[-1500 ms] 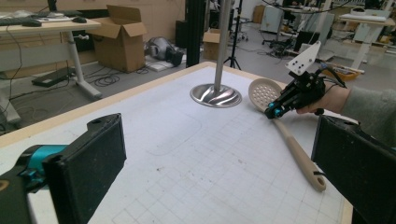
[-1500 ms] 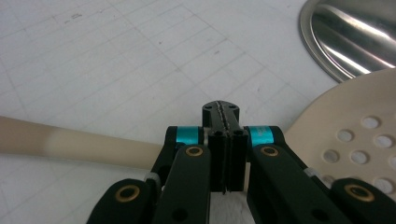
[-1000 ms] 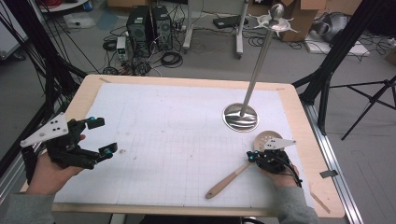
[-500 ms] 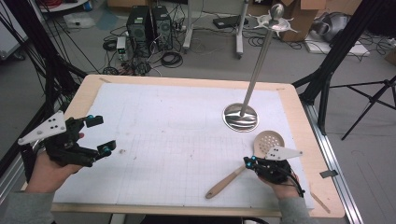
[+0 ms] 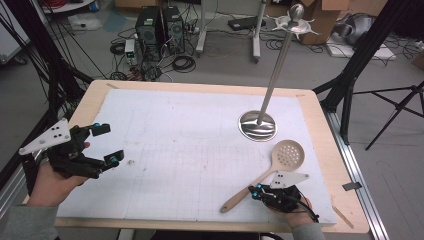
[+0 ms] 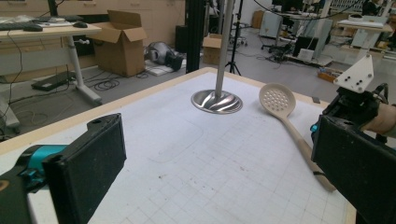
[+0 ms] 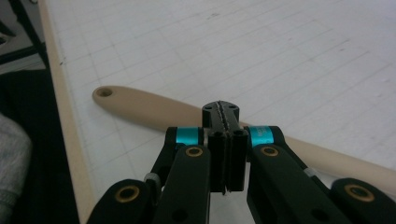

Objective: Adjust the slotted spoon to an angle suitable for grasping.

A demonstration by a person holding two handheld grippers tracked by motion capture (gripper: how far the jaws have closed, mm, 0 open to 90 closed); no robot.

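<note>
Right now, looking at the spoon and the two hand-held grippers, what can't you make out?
- Right gripper view: whether the shut right hand-held gripper touches the spoon; its own jaws cover that spot. The spoon's bowl is cut off by the right edge.
- High view: the right hand-held gripper's jaw tips are too small and dark to tell contact.
- Left gripper view: the spoon's handle end is hidden behind the left hand-held gripper's near jaw.

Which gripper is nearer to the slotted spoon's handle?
Right. The right gripper, jaws shut, sits right at the slotted spoon, over the middle of its handle. The left gripper is far across the mat, jaws open.
</note>
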